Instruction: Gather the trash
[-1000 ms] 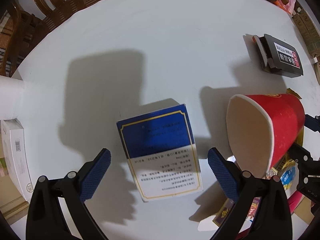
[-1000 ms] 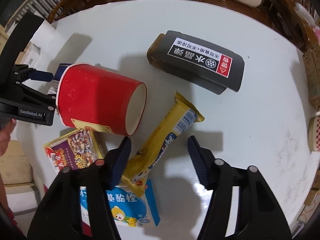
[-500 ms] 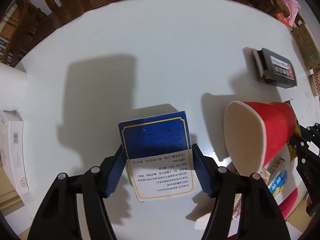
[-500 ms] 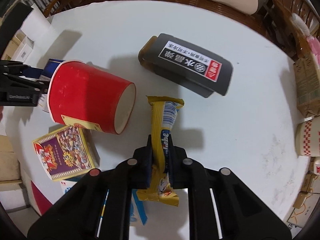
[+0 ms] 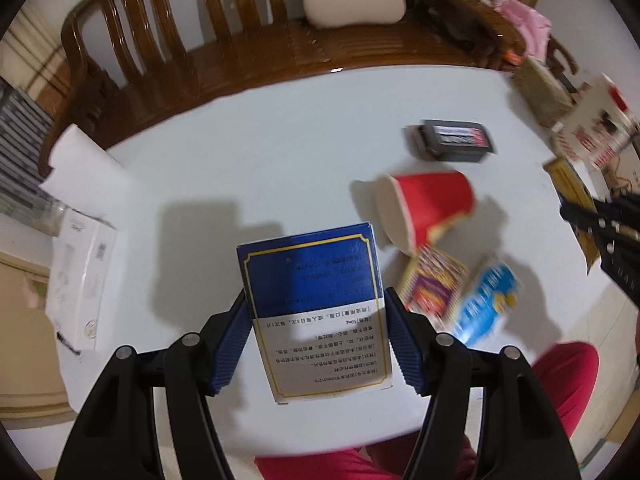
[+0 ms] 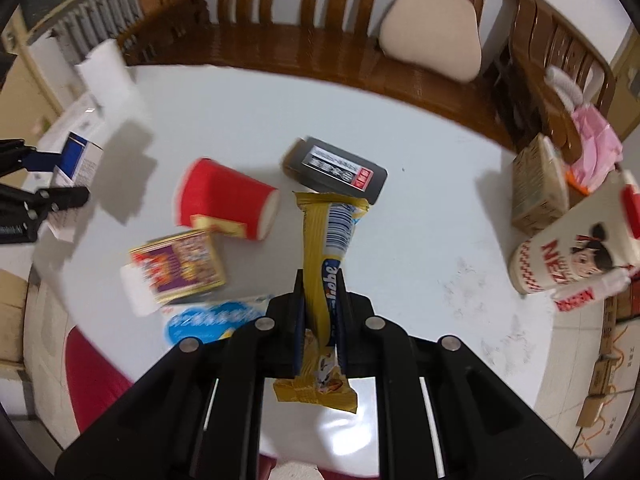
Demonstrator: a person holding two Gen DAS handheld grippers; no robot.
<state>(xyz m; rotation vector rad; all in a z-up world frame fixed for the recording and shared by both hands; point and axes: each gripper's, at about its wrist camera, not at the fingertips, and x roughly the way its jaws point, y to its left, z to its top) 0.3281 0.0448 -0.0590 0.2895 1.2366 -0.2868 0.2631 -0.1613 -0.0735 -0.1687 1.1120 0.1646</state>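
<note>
Above the white surface (image 5: 288,152), my left gripper (image 5: 316,336) pinches the blue-and-white box (image 5: 316,304) between its fingers, clear of the top; my right gripper (image 6: 318,312) squeezes the yellow wrapper (image 6: 324,248). The slick, limp wrapper could slip free in transit.

Round white table (image 5: 280,152) before a dark slatted wooden bench (image 6: 320,56) bearing a beige cushion (image 6: 432,46); pale wall behind, cardboard boxes (image 6: 538,188) right.
</note>
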